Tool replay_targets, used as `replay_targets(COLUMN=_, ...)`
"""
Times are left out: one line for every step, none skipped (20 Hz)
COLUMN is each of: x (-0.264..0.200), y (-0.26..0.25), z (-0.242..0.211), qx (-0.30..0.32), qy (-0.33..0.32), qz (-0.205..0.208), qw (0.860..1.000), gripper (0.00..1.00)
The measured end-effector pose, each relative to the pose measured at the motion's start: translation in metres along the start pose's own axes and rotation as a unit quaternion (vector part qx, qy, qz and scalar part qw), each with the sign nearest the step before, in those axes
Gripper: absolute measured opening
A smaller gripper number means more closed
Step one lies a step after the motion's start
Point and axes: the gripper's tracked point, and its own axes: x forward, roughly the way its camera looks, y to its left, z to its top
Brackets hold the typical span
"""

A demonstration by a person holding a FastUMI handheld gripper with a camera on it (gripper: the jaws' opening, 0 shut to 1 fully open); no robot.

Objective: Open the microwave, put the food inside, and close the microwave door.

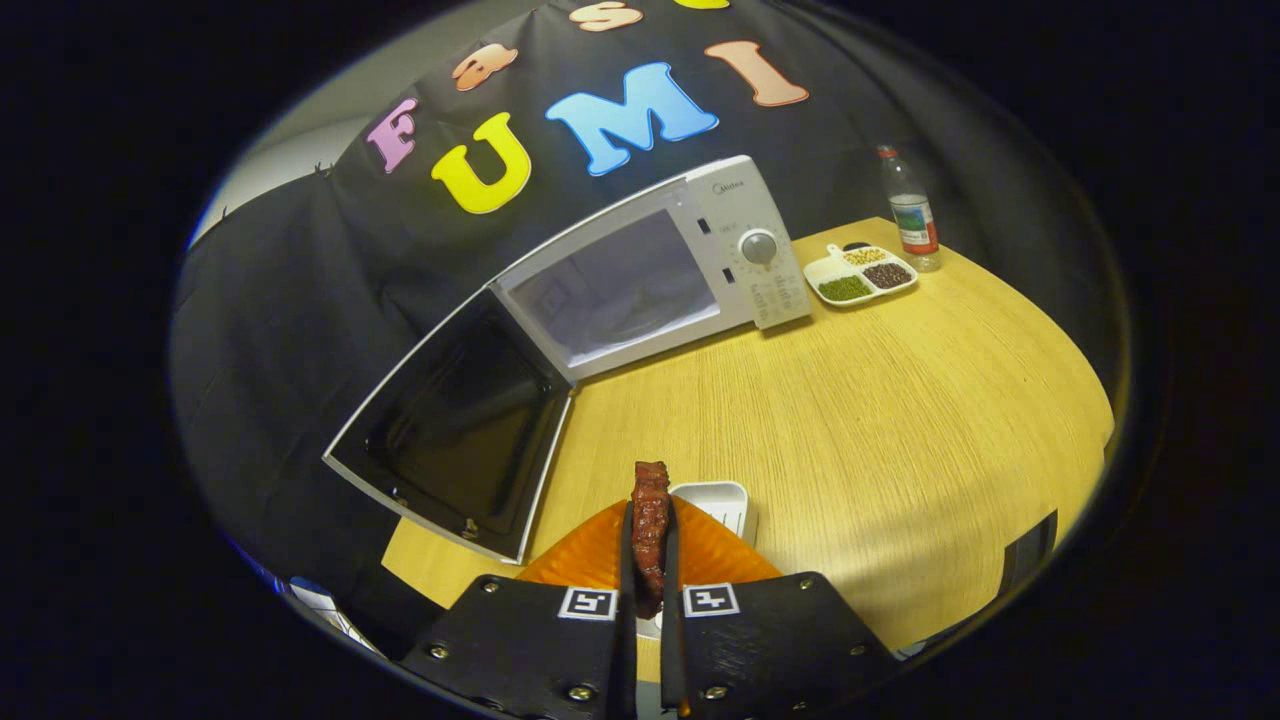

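Observation:
A white microwave (690,260) stands at the back of the wooden table, with its door (455,430) swung wide open to the left. Its pale cavity (620,290) looks bare inside. My gripper (648,520) is shut on a dark red-brown strip of food (650,510), which stands upright between the fingers. Under the gripper sits an orange plate (590,555), and a small white dish (722,502) lies just beyond it. The microwave is well ahead of the fingers.
A white divided tray (828,272) with green, brown and yellow grains sits right of the microwave. A plastic bottle (910,212) stands behind it. The wooden table (900,420) spreads to the right, with its near edge low on the right.

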Motion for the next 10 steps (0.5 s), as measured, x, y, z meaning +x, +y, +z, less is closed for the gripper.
replay_targets(x=0.002, y=0.006, z=0.011, qx=0.001, qy=-0.006, qz=0.007, qw=1.0, gripper=0.1)
replay_targets(x=0.005, y=0.011, z=0.022, qx=0.002, qy=-0.012, qz=0.013, qw=1.0, gripper=0.1)
replay_targets(x=0.009, y=0.017, z=0.033, qx=0.002, qy=-0.019, qz=0.02, qw=1.0, gripper=0.1)
replay_targets(x=0.013, y=0.022, z=0.042, qx=0.001, qy=-0.024, qz=0.026, qw=0.999, gripper=0.1)
replay_targets(x=0.019, y=0.027, z=0.052, qx=0.0, qy=-0.029, qz=0.03, qw=0.999, gripper=0.1)
replay_targets(x=0.024, y=0.031, z=0.059, qx=-0.003, qy=-0.033, qz=0.034, qw=0.999, gripper=0.1)
replay_targets(x=0.03, y=0.036, z=0.067, qx=-0.007, qy=-0.038, qz=0.038, qw=0.999, gripper=0.1)
replay_targets(x=0.036, y=0.039, z=0.074, qx=-0.01, qy=-0.04, qz=0.04, qw=0.998, gripper=0.1)
replay_targets(x=0.044, y=0.042, z=0.08, qx=-0.013, qy=-0.043, qz=0.043, qw=0.998, gripper=0.1)
replay_targets(x=0.051, y=0.046, z=0.085, qx=-0.015, qy=-0.046, qz=0.045, qw=0.998, gripper=0.1)
